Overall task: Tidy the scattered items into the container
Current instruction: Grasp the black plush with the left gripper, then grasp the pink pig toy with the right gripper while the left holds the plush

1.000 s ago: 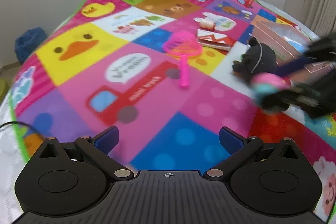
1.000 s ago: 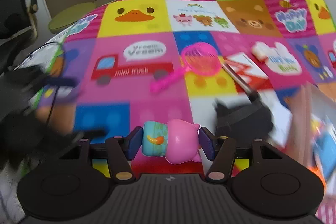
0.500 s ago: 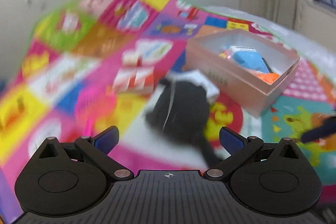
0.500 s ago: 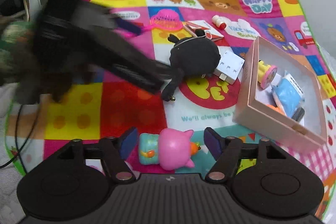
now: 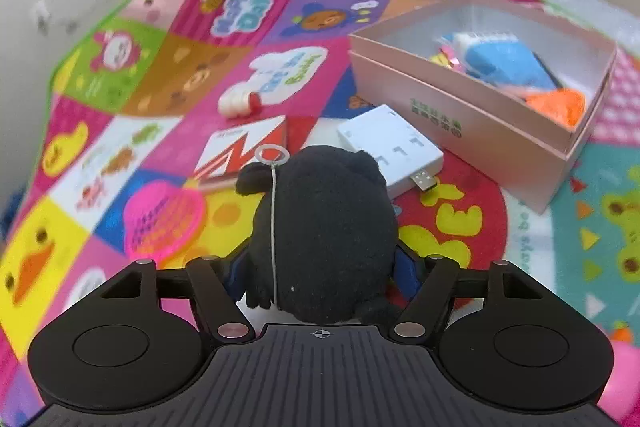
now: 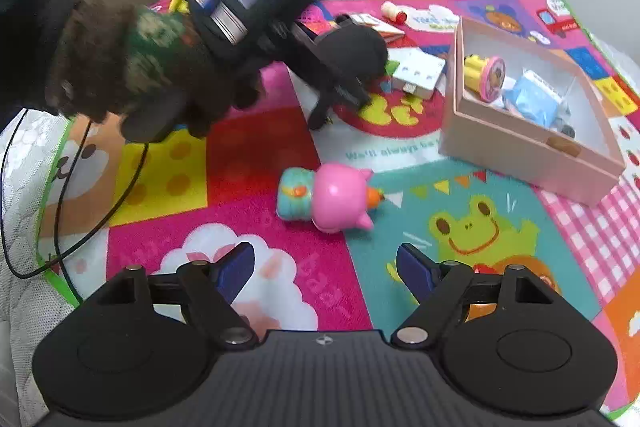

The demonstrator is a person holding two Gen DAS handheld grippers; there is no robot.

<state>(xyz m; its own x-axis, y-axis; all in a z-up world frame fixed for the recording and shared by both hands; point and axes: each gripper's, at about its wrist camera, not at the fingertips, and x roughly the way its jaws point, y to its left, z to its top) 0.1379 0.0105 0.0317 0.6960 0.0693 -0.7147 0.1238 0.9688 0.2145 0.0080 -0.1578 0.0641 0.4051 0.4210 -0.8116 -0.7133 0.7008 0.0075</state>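
Note:
My left gripper (image 5: 322,263) has its fingers on both sides of a black plush toy (image 5: 326,227) lying on the colourful play mat; it also shows in the right wrist view (image 6: 352,47). My right gripper (image 6: 325,263) is open and empty, a little behind a pink pig toy (image 6: 328,197) lying on the mat. The pink cardboard box (image 6: 528,143) stands to the right and holds a blue pack, a stamp and other small items. It also shows in the left wrist view (image 5: 472,115).
A white USB adapter (image 5: 390,143), a red-and-white card box (image 5: 248,147), a pink toy racket (image 5: 160,219) and a small white-and-red stamp (image 5: 238,103) lie on the mat. A black cable (image 6: 60,219) trails off the left mat edge.
My right gripper opened, let the pink pig drop on the mat and drew back. My left gripper swung right to the black plush and closed around it.

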